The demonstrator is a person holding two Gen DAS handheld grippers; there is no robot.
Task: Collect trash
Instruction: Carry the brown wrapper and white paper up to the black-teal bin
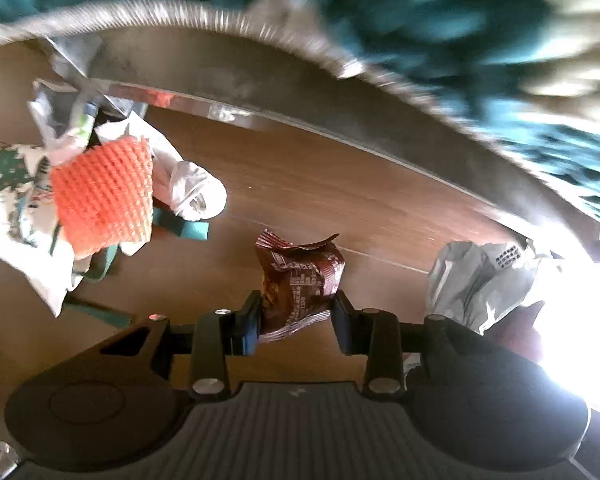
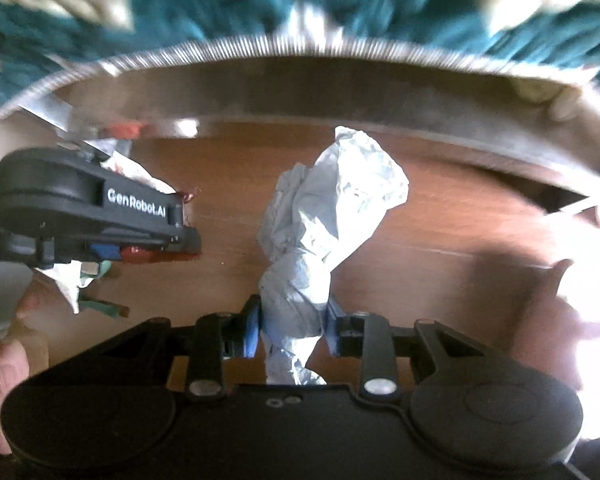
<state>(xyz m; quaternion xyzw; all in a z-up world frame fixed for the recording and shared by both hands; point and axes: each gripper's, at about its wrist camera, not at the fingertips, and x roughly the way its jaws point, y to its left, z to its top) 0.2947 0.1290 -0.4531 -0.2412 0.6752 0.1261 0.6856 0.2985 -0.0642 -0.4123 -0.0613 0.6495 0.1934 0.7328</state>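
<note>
Round wooden worktop (image 1: 300,184) with a raised metal rim (image 1: 284,80) is sitting over blurred teal and cream carpet (image 1: 440,12); the pile is smeared, its pattern hard to read. Right edge of both views is washing out in glare, hiding whatever lies there.

Left gripper (image 1: 296,316) is pinching a crumpled brown foil wrapper (image 1: 300,276), fingers (image 1: 246,328) pressing on it from either side. Right gripper (image 2: 292,328) is clamping a crumpled silver-white wrapper (image 2: 324,216), its lower end cut off behind the gripper body.

Far left, a heap is lying against the rim: orange mesh netting (image 1: 104,192), a printed white wrapper (image 1: 12,208), a knotted clear plastic bag (image 1: 192,192). Bare wood is lying open between heap and grippers. A person's hand (image 2: 4,376) is showing, partly cropped.
</note>
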